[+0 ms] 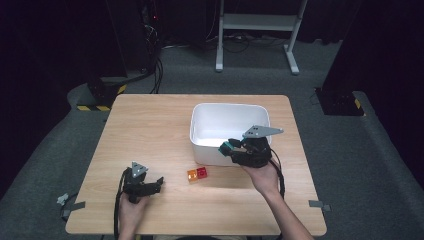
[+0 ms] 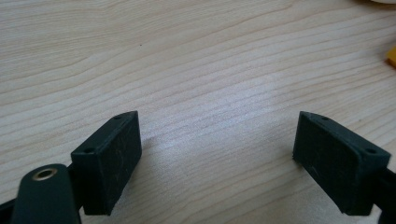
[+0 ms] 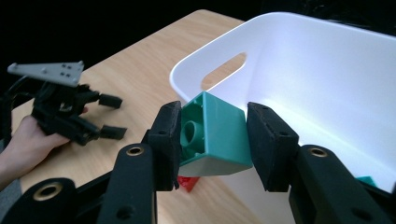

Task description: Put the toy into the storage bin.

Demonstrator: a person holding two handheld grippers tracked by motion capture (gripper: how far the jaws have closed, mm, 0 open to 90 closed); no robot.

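teal blocks: 2, one (image 3: 215, 135) between the right gripper's fingers (image 3: 166, 140), one (image 3: 366, 181) in the bin past them | red blocks: 1 (image 1: 202, 173) | orange blocks: 1 (image 1: 192, 175) | white bins: 1 (image 1: 200, 136) | grippers: 2 | counters: 1 (image 1: 150, 130)

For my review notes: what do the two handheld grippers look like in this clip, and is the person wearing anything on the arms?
Both the left gripper and the right gripper are black, each topped by a grey three-cornered plate with small holes. The jaws are black blocks with matte, slightly scuffed pads and brass-coloured rivets at the linkage. A black cable trails from each along the forearm. No sleeves reach the forearms.
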